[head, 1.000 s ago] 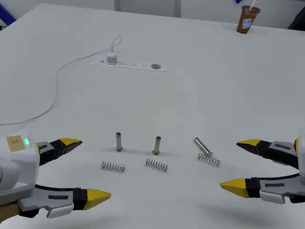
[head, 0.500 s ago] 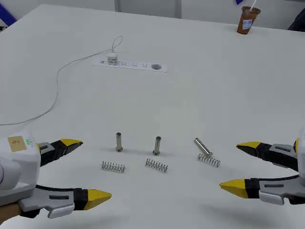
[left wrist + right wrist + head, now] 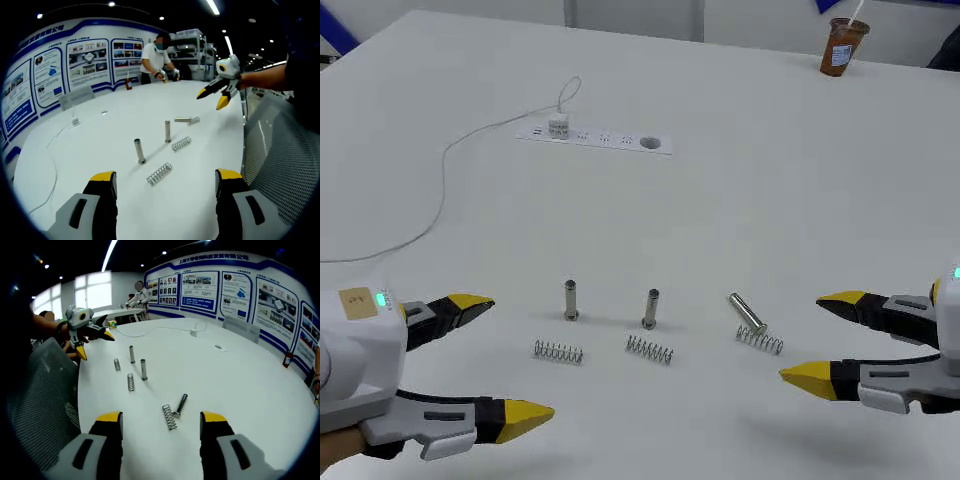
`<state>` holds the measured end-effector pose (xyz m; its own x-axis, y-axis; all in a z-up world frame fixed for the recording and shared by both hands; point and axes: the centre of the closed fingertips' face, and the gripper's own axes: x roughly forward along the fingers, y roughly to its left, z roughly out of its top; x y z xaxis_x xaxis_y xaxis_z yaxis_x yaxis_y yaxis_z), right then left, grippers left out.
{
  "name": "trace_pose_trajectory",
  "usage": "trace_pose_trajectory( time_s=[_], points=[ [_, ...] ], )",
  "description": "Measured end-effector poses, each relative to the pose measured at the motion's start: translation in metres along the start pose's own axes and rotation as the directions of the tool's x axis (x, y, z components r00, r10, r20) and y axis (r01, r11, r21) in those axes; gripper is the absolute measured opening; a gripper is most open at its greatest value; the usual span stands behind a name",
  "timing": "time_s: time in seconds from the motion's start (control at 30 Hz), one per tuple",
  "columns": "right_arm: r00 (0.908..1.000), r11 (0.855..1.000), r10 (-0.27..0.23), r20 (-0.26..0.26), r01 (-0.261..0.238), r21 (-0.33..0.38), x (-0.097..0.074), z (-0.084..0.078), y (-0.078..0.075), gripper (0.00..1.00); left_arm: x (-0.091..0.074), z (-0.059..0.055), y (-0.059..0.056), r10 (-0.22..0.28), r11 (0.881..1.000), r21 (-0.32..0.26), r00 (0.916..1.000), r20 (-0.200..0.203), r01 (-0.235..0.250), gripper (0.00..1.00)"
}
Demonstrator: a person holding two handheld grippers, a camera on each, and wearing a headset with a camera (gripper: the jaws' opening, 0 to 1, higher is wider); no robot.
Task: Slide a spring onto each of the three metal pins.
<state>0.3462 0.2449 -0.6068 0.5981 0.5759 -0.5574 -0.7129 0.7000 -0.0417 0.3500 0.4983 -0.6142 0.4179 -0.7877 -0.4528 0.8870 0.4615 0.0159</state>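
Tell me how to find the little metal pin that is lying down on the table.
Look at the near part of the big white table, where three short silver metal pins sit in a row. Go to the end nearest the right gripper with yellow tips. That pin lies flat on its side; the other two stand upright.

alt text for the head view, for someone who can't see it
Three springs lie on a white table, each near one of three metal pins, two upright and the right one lying flat. The left gripper and right gripper, both open and empty, flank them; a power strip lies farther back.
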Motion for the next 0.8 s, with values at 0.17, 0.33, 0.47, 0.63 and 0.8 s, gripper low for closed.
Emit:
trace_pose_trajectory(
  time_s=[0.17, 0.33, 0.47, 0.63, 0.8],
  points=[
    [0.9998, 1.000, -0.019, -0.010, 0.019, 0.000, 0.004, 0.008, -0.008, 0.60, 0.000, 0.001, 0.000, -0.001, 1.000, 0.002, 1.0000, -0.003, 0.001, 0.82],
    [0.9991, 0.999, -0.038, -0.019, 0.039, 0.008, 0.013, 0.015, -0.018, 0.56, 0.002, 0.001, -0.002, -0.005, 1.000, 0.003, 1.0000, -0.004, 0.005, 0.82],
    [0.9973, 0.998, -0.052, -0.051, 0.054, 0.041, 0.022, 0.018, -0.027, 0.52, 0.003, 0.000, -0.003, -0.008, 1.000, 0.003, 0.9999, -0.009, 0.008, 0.82],
    [0.9943, 0.996, -0.068, -0.082, 0.073, 0.059, 0.035, 0.023, -0.036, 0.46, 0.004, -0.001, -0.002, -0.008, 1.000, 0.000, 0.9999, -0.011, 0.008, 0.82],
    [0.9844, 0.994, -0.085, -0.154, 0.094, 0.050, 0.049, 0.019, -0.043, 0.39, 0.004, -0.002, -0.002, -0.007, 1.000, -0.003, 0.9999, -0.012, 0.007, 0.82]
  ],
)
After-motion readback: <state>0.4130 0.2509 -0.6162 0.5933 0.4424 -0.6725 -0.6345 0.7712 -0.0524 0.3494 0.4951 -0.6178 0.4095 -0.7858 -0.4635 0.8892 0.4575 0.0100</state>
